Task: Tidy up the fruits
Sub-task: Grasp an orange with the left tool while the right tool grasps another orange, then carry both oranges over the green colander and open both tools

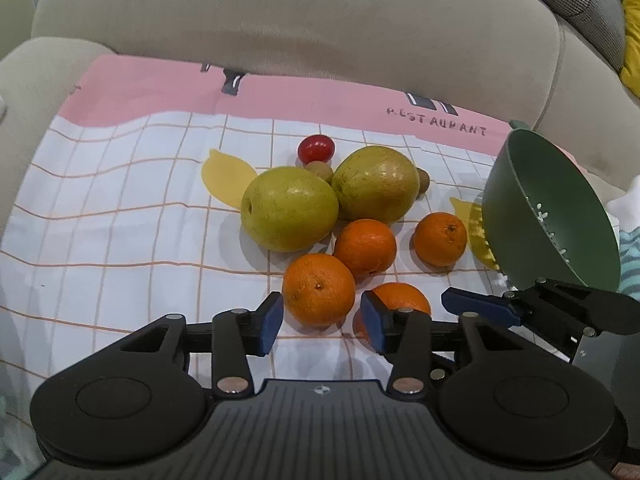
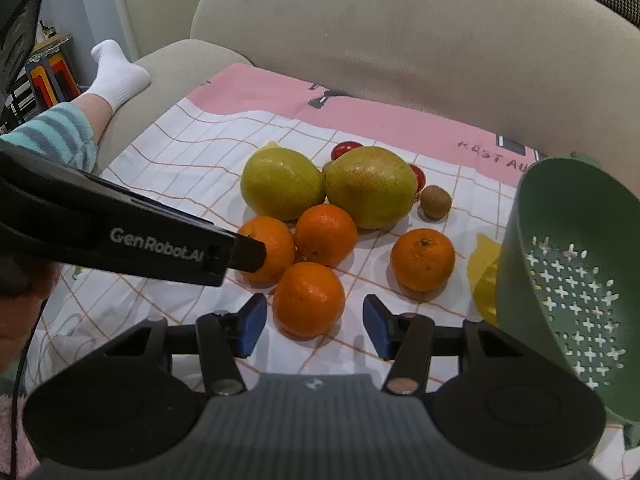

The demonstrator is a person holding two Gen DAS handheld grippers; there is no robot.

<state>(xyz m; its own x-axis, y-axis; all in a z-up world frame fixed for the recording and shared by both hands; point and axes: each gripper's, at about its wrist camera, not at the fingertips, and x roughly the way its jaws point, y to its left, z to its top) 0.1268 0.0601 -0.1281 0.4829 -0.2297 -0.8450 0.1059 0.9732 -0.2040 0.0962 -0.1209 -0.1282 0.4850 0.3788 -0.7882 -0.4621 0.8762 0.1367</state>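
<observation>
Blue-padded fingers of the left gripper (image 1: 322,322) stand apart around a dimpled orange (image 1: 319,289); the right gripper (image 2: 315,327) gapes likewise. Four round oranges cluster before two smooth pears (image 1: 289,208), left of the perforated green colander (image 2: 568,280).

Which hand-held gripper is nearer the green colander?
Right. The right hand-held gripper has the green colander just to its right; the left hand-held gripper is farther left, straddling an orange.
</observation>
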